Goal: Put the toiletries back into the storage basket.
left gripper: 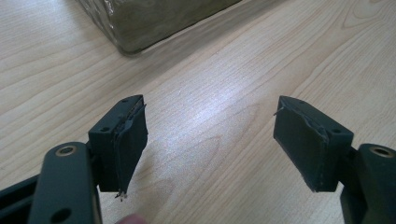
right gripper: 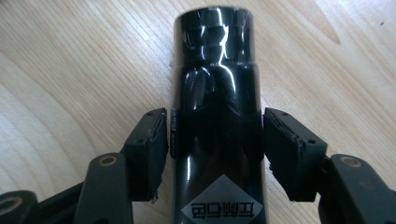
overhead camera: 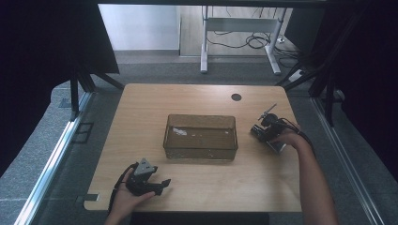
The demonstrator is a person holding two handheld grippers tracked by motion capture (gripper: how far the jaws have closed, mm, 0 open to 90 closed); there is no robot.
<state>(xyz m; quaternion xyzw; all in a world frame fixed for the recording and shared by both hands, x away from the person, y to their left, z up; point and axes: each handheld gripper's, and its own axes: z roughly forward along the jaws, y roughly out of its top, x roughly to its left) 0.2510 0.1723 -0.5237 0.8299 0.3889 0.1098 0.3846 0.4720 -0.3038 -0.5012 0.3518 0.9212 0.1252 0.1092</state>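
Note:
A glossy black bottle (right gripper: pixel 215 56) with a diamond-shaped label lies on its side on the wooden table (overhead camera: pixel 141 112), at the right (overhead camera: pixel 277 146). My right gripper (right gripper: pixel 215 114) straddles its body, and both pads (right gripper: pixel 149 144) touch its sides. In the high view that gripper (overhead camera: pixel 261 132) sits right of a clear brownish tub (overhead camera: pixel 201 117). My left gripper (overhead camera: pixel 159 185) rests at the table's near left. In its own view it stands open (left gripper: pixel 211 102) over bare wood. A corner of the tub (left gripper: pixel 154 18) is ahead of it.
The tub stands at the table's centre and holds a shallow layer of liquid. A round cable hole (overhead camera: pixel 236 97) lies at the back of the table. Beyond the table are a white desk frame (overhead camera: pixel 239 23) and floor cables (overhead camera: pixel 256 41).

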